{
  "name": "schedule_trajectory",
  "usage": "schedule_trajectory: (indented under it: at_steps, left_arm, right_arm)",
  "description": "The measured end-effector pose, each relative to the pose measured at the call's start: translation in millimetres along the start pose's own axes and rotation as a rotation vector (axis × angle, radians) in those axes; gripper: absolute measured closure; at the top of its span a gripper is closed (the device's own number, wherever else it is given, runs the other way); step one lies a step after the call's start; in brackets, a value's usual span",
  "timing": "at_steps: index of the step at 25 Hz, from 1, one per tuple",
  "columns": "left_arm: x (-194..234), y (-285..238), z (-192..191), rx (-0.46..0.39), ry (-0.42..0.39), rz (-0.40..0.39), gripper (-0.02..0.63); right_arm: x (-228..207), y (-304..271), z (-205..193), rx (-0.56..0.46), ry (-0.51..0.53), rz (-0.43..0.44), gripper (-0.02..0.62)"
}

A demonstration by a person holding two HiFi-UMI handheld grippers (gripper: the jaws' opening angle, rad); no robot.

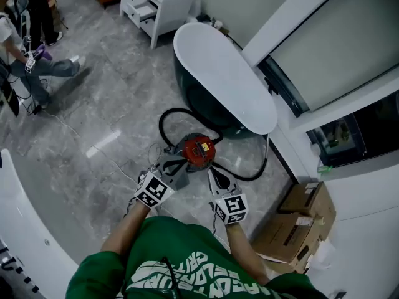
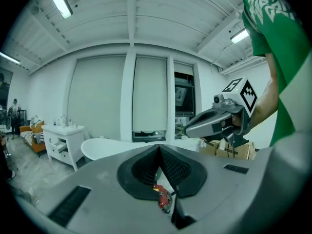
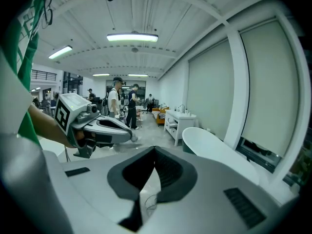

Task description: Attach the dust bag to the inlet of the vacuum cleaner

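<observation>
The red vacuum cleaner (image 1: 198,150) stands on the grey floor beside the bathtub, with its black hose (image 1: 163,122) looped round it. My left gripper (image 1: 177,162) hovers just left of it and my right gripper (image 1: 214,172) just below and right of it, both well above the floor. In the left gripper view the jaws (image 2: 159,149) meet at their tips with nothing between them, and a bit of the red vacuum cleaner (image 2: 161,196) shows below them. The right gripper (image 3: 155,150) is also shut and empty. I cannot make out a dust bag in any view.
A white bathtub (image 1: 224,80) lies behind the vacuum cleaner, with a white cabinet (image 1: 159,2) farther back. Cardboard boxes (image 1: 299,220) are stacked at the right by the wall. People (image 1: 31,61) stand at the upper left. A thin cable (image 1: 106,157) trails over the floor.
</observation>
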State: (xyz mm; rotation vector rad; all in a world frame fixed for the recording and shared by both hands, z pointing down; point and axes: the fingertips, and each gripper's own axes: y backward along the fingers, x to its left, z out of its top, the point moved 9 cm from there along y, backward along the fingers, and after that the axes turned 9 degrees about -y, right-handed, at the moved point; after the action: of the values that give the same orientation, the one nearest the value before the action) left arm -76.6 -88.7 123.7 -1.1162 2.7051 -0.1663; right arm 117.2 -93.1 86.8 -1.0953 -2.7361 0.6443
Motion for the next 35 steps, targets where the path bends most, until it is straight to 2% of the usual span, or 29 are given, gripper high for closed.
schedule_trajectory:
  at_steps: [10,15,21,29,35]
  left_arm:
    - [-64,20,31,0.033,0.02,0.108,0.603]
    - [-120,19,38,0.06,0.034,0.145,0.603]
    - [-164,8,52,0.084,0.036,0.159,0.603]
    - [-199,-6,72,0.072,0.0,0.163,0.603]
    - [-217,-12,73,0.063,0.004,0.166,0.603]
  right_arm:
    - [-20,58,-27,-0.073,-0.044,0.061,0.586]
    - [-43,108,-66,-0.088,-0.131,0.063,0.586]
    - [-64,160,-98,-0.117,-0.219,0.07,0.586]
    - [-75,204,-111,-0.133,-0.188,0.086,0.586]
    - [-82,220,-118,-0.13,-0.161,0.086,0.586]
